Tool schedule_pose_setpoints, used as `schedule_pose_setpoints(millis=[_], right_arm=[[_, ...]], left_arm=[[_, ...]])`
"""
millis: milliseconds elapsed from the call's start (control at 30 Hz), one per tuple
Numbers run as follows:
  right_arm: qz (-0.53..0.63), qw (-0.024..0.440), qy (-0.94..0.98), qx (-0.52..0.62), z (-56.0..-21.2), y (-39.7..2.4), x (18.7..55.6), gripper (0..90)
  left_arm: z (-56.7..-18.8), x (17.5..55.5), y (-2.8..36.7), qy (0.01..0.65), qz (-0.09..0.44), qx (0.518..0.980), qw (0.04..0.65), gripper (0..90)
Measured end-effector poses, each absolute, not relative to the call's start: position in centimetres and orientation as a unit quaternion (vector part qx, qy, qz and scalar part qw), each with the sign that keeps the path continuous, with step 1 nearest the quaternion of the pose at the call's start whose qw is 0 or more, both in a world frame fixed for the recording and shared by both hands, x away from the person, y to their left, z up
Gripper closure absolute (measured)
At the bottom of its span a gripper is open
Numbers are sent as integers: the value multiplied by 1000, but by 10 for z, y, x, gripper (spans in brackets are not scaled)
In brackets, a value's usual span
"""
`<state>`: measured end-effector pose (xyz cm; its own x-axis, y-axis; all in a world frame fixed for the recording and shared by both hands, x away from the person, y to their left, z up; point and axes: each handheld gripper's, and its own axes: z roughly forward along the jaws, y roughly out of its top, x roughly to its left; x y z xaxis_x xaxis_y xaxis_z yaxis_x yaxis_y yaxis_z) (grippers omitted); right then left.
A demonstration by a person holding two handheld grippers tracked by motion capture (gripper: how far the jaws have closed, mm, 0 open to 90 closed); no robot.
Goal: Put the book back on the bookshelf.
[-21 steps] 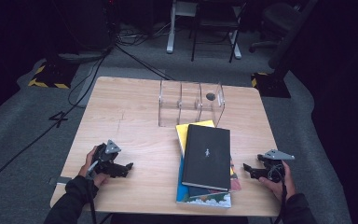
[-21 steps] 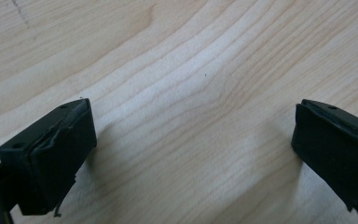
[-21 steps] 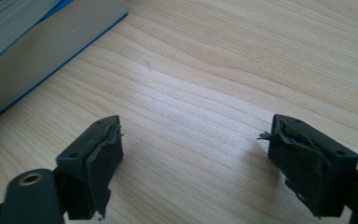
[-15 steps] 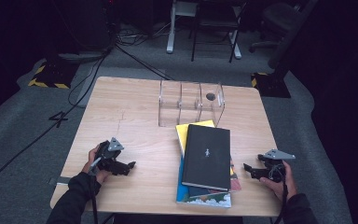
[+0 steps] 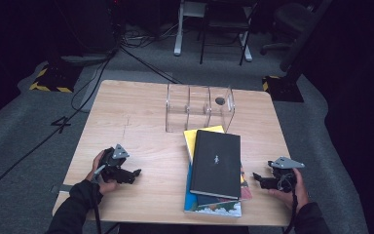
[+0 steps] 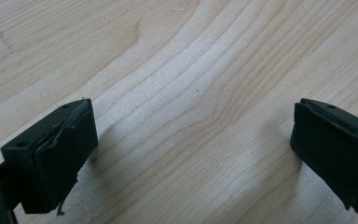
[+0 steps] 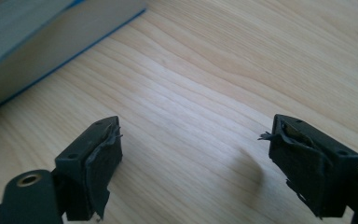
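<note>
Both grippers rest on the table [image 5: 141,112], jaws spread with nothing between them: left gripper [image 5: 135,173] on bare wood well left of the book stack, right gripper [image 5: 257,177] just beside the stack's right edge. The black book [image 5: 216,163] lies flat on top of the yellow book [image 5: 191,136] and others, in front of the clear divided holder [image 5: 199,108]. Risk, as I judge it: a one-sided pinch on the thin cover edge could slip, or drag the stack into the holder.

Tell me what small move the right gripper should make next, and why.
Probably ease the right gripper toward the black book topping the stack. Its jaws stand open over bare table with nothing between them, and the stack's edge lies just beside them in the right gripper view.
</note>
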<state>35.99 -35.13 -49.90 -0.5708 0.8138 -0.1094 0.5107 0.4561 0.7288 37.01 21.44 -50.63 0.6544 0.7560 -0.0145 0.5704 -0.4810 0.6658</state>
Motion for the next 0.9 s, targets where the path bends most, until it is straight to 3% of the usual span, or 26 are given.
schedule_pose_setpoints(millis=[233,367,900], right_arm=[[377,199,814,394,-479,-347,355,230],[387,214,818,368,-461,-337,348,244],[442,184,812,334,-420,-308,336,250]], left_arm=[[-506,367,214,393,144,847,327,16],[-506,365,214,396,145,846,326,17],[-506,361,212,398,147,845,326,17]])
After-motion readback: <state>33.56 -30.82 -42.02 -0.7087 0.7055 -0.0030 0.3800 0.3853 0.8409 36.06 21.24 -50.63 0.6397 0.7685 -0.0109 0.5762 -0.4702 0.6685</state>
